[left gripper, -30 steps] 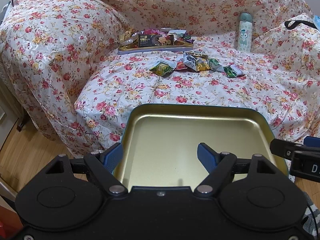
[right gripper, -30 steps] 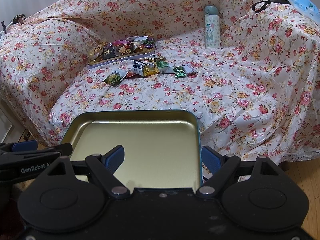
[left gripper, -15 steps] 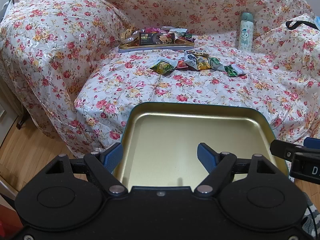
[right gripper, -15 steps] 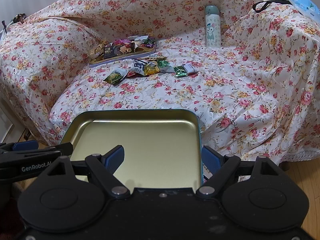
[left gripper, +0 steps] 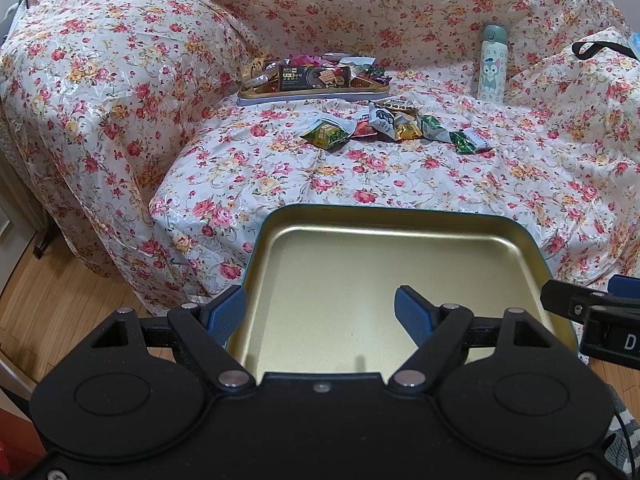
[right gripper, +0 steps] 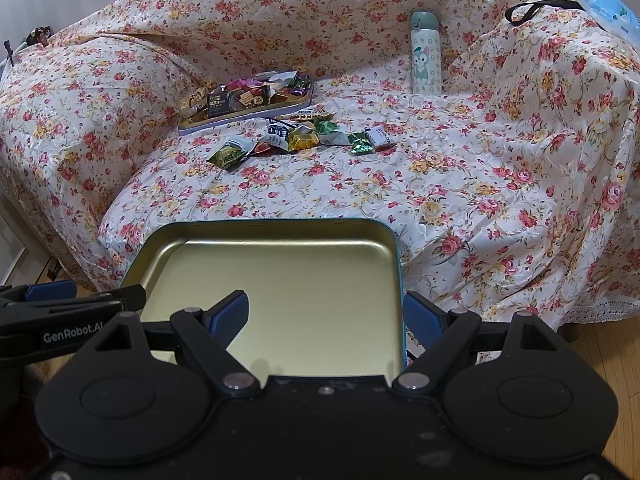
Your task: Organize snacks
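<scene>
An empty gold tin tray [left gripper: 384,232] with a teal rim hangs in the air before the sofa; it also shows in the right wrist view [right gripper: 280,236]. My left gripper [left gripper: 320,312] stands wide open, its fingers astride the tray's left rim. My right gripper [right gripper: 326,316] stands wide open astride the right rim. Neither visibly pinches the rim. A second tray full of snacks [left gripper: 312,80] sits at the back of the seat [right gripper: 244,100]. Several loose wrapped snacks [left gripper: 396,126] lie in front of it [right gripper: 300,138].
The sofa has a floral cover [left gripper: 120,100]. A pale cartoon bottle [left gripper: 492,64] stands upright at the seat's back right [right gripper: 426,56]. A black strap [right gripper: 532,10] and a blue pack [right gripper: 604,4] lie on the right armrest. Wood floor [left gripper: 60,312] lies lower left.
Both grippers and the empty tray have drifted slightly back from the sofa. The jaws have not changed.
</scene>
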A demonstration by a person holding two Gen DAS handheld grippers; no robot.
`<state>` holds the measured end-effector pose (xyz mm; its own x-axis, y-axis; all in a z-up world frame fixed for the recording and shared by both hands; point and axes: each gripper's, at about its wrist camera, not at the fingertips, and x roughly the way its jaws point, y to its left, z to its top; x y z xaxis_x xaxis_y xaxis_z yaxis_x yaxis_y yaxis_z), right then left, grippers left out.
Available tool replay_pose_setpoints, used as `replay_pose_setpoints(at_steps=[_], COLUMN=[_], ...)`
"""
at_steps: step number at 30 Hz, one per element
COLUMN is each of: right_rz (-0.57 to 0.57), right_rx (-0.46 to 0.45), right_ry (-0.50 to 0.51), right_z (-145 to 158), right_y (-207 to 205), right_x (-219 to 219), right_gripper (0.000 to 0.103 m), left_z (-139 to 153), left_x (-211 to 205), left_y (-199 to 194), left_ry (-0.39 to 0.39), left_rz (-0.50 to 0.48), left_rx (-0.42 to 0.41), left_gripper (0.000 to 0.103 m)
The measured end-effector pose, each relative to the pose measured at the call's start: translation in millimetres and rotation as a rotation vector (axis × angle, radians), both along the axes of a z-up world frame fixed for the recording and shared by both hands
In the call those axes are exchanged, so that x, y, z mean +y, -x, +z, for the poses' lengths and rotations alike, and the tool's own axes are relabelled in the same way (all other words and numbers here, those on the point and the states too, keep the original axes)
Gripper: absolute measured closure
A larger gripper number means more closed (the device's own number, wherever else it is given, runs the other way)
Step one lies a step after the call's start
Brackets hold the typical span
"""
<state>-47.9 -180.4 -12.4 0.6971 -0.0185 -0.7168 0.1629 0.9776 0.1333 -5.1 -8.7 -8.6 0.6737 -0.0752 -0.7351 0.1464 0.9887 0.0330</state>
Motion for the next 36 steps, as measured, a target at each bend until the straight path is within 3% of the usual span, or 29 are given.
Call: replay_pose_setpoints(at_steps=[21, 36], right_rz=[0.012, 0.058], right_rx=[0.006, -0.036], right_ry=[-0.006, -0.023], right_z=[-1, 4], right_y=[-1, -27], right_x=[2, -5], right_gripper=[0.015, 0.015], left_z=[1, 7], left_x=[5, 7], left_y=[-2, -30], left_ry=[0.026, 0.031], left_rz=[0.007, -0.008], left_rx=[-0.001, -0.086], left_gripper=[0.022, 0.021])
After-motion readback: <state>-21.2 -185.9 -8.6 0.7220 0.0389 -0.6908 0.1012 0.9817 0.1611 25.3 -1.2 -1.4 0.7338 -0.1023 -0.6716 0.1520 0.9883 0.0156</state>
